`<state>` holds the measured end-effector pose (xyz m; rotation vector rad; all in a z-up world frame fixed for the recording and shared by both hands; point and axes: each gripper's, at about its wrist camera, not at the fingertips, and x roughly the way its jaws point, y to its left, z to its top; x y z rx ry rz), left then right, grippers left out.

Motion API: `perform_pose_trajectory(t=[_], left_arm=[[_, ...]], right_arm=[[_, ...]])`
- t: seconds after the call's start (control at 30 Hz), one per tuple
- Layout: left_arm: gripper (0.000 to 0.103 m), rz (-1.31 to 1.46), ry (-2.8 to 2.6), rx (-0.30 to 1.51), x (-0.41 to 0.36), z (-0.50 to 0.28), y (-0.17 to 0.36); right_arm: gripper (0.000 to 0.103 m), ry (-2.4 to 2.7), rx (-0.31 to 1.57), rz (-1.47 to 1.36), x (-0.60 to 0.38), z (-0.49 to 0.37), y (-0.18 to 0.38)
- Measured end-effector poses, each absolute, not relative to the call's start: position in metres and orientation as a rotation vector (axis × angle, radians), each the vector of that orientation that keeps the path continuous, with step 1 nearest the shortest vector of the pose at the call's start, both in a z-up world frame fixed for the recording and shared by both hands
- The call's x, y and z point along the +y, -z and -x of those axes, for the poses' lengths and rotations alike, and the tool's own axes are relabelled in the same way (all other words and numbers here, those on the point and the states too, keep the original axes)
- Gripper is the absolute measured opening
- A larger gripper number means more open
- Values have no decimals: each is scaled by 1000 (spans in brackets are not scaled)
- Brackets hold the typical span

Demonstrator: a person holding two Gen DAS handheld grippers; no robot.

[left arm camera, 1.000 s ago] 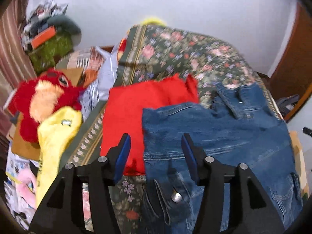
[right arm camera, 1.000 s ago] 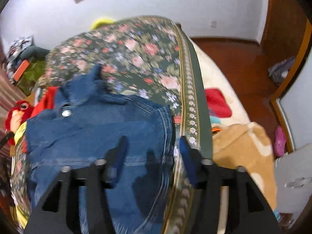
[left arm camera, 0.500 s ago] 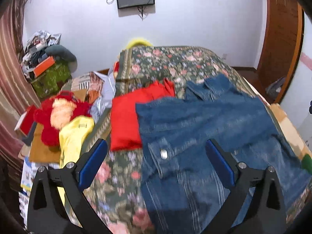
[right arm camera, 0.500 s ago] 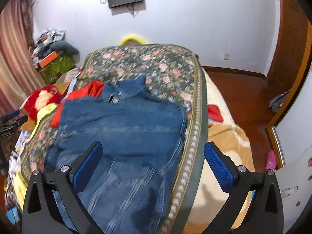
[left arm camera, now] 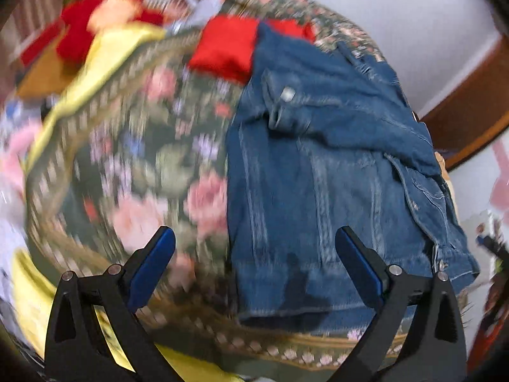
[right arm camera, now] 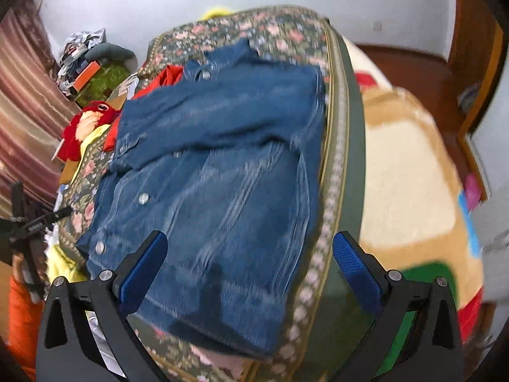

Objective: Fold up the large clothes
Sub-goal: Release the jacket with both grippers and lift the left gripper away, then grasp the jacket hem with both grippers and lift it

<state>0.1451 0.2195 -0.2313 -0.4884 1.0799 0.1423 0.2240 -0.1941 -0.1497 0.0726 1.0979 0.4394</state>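
Observation:
A blue denim jacket (left arm camera: 321,165) lies spread on a floral bedspread (left arm camera: 152,159), with one sleeve folded across its upper part. It also shows in the right wrist view (right arm camera: 222,172). My left gripper (left arm camera: 254,254) is open and empty, above the jacket's near left hem corner. My right gripper (right arm camera: 249,261) is open and empty, above the jacket's near right hem. A red garment (left arm camera: 226,47) lies beside the jacket's far left part, partly under it.
A red plush toy (left arm camera: 92,19) and a yellow one (left arm camera: 105,54) lie left of the bed. A tan and cream blanket (right arm camera: 410,165) hangs at the bed's right side. Clutter (right arm camera: 89,63) piles by the far wall. The bedspread (right arm camera: 280,31) extends beyond the jacket.
Both grippers opened wide and pulled back from the jacket a second ago. Since half a second ago both have dropped toward the jacket's near hem. The jacket lies still.

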Motion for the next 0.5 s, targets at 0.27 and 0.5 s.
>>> perform_pose_trajectory(t=[0.27, 0.5], left_arm=[[101, 758, -97, 1133, 222, -117, 278], [80, 828, -1, 1168, 205, -119, 295]], right_arm=[[103, -414, 1194, -298, -220, -214, 181], [93, -438, 1203, -426, -230, -207, 188]])
